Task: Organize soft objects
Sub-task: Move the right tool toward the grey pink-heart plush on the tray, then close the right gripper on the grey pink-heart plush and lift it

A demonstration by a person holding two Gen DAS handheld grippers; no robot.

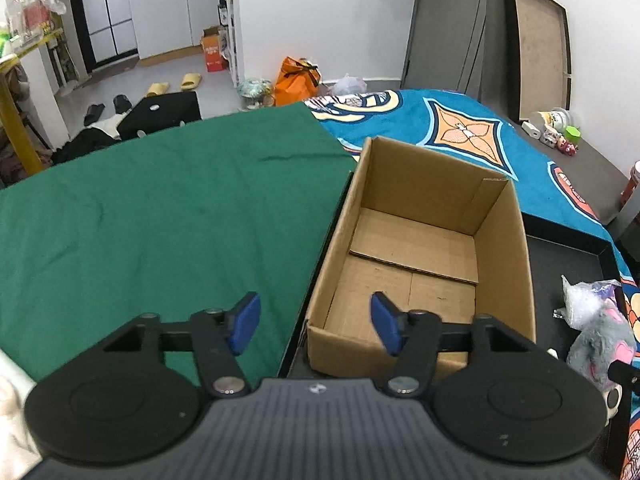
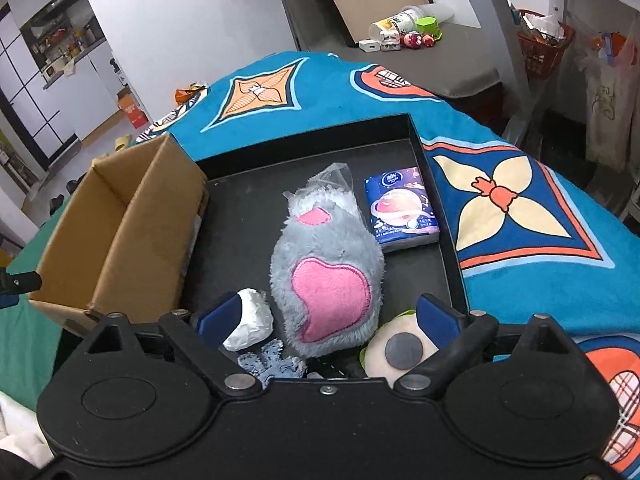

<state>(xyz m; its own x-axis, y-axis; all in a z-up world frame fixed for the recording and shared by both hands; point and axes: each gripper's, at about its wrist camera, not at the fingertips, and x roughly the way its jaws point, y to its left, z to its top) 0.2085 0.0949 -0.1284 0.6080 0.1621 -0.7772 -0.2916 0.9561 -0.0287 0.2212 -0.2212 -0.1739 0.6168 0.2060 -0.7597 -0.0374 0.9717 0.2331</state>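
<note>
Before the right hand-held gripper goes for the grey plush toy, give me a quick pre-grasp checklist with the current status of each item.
1. Right hand-held gripper open, nothing pinched: ok.
2. Grey plush toy lined up between the jaws: ok, its lower end lies in the gap.
3. Neighbours clear of the jaws: not ok, a white lump lies against the left blue pad and a round cream-coloured piece under the right one.
4. Cardboard box empty and open on top: ok.
5. Left hand-held gripper empty: ok, it hovers over the box's near corner.
6. Tissue pack clear of the toy: cannot tell, their edges look close.
</note>
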